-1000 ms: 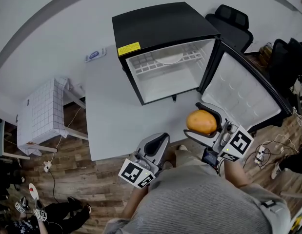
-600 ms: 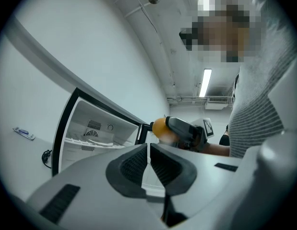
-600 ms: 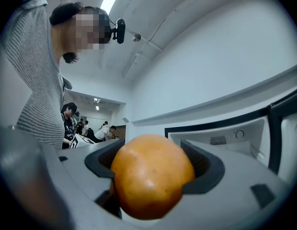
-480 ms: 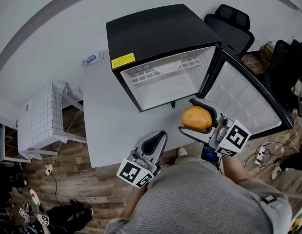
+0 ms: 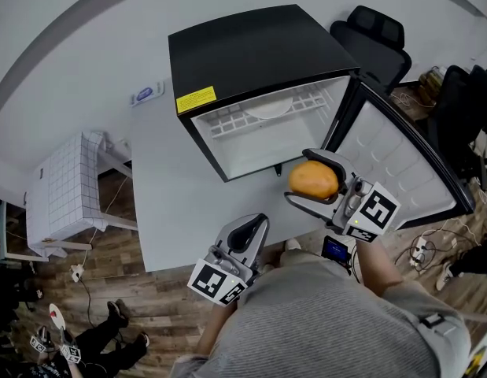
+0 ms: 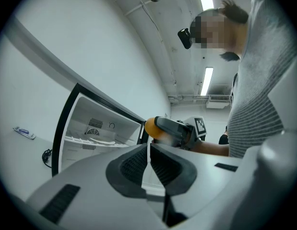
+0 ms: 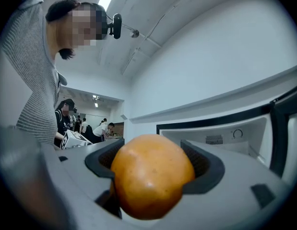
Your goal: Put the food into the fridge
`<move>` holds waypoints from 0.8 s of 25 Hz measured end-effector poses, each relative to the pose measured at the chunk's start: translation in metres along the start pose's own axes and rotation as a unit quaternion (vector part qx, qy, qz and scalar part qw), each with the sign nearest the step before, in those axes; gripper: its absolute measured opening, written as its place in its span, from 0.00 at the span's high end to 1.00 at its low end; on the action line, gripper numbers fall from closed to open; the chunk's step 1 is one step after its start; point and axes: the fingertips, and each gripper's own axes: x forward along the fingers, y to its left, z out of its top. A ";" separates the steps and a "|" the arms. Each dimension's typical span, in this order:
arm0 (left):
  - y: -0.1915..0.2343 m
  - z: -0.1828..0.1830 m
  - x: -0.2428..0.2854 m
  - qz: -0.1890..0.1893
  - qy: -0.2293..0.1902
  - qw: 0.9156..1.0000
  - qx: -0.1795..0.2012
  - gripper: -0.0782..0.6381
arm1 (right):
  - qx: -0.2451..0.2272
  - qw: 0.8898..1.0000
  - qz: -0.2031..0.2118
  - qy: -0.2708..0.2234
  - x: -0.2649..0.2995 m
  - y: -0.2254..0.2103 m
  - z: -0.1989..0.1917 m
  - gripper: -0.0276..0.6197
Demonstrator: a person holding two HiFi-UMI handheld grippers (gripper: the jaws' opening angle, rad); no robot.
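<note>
The right gripper [image 5: 314, 181] clamps the orange fruit [image 5: 313, 178] between wide-set jaws, just in front of the open fridge [image 5: 251, 50] and not yet inside. The left gripper [image 5: 251, 228] hangs farther from the fridge, jaws together and empty. Setting the fruit inside is left to do.

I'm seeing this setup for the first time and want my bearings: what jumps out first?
A small black fridge with white interior stands on the pale grey table, door swung wide to the right. Just before its opening, a round orange fruit sits clamped in the right gripper. The left gripper, shut and empty, hovers at the table's near edge.
</note>
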 end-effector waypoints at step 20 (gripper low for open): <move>0.010 -0.004 -0.012 0.038 0.009 0.999 -0.001 0.87 | -0.026 0.992 -0.098 0.075 0.076 -0.144 -0.051 0.41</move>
